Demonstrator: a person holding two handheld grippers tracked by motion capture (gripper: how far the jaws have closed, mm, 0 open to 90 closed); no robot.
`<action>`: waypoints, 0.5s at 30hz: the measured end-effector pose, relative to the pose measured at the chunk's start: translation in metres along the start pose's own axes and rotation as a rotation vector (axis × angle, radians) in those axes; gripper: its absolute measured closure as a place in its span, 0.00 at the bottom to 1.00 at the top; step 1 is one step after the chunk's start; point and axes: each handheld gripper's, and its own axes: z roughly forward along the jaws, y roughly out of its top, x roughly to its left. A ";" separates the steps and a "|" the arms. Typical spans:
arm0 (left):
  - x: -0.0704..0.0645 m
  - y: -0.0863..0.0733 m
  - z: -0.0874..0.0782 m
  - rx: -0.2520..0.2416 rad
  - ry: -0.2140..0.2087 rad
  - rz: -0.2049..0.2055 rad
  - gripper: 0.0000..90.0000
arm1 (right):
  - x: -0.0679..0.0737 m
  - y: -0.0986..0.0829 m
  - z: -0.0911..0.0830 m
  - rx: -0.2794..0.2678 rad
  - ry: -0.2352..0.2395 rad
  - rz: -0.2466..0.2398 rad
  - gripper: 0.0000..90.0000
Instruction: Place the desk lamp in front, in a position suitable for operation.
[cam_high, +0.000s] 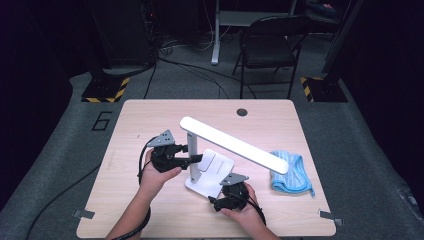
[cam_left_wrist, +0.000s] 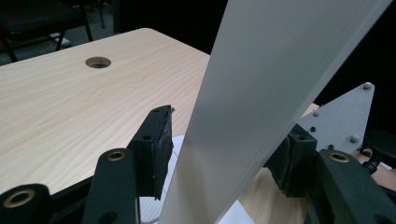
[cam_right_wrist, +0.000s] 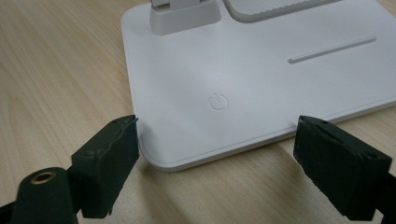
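Jaws of the left gripper (cam_high: 192, 159) stand wide around the desk lamp's (cam_high: 210, 170) upright post (cam_left_wrist: 261, 107); right gripper (cam_right_wrist: 217, 154) jaws gape at its base's near edge, mid-counter (cam_high: 150, 115); close squarely on the post, steady the base (cam_right_wrist: 261, 84), avoid the power button (cam_right_wrist: 217, 101).

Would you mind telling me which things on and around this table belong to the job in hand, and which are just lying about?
In the job:
- desk lamp, its post between the left gripper jaws
- lamp base, with its power button, at the open right gripper

Lying about:
- blue cloth on the table
- folding chair behind the table
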 end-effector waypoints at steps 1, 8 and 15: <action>0.000 0.000 0.001 -0.001 -0.001 0.000 0.51 | 0.000 0.000 0.000 0.000 0.000 0.000 0.15; -0.003 0.001 0.006 0.017 -0.012 0.049 0.50 | 0.000 0.001 0.001 0.000 -0.010 -0.014 0.15; -0.002 0.000 0.005 0.015 -0.031 0.048 0.50 | -0.005 0.000 -0.001 0.020 0.002 0.033 0.16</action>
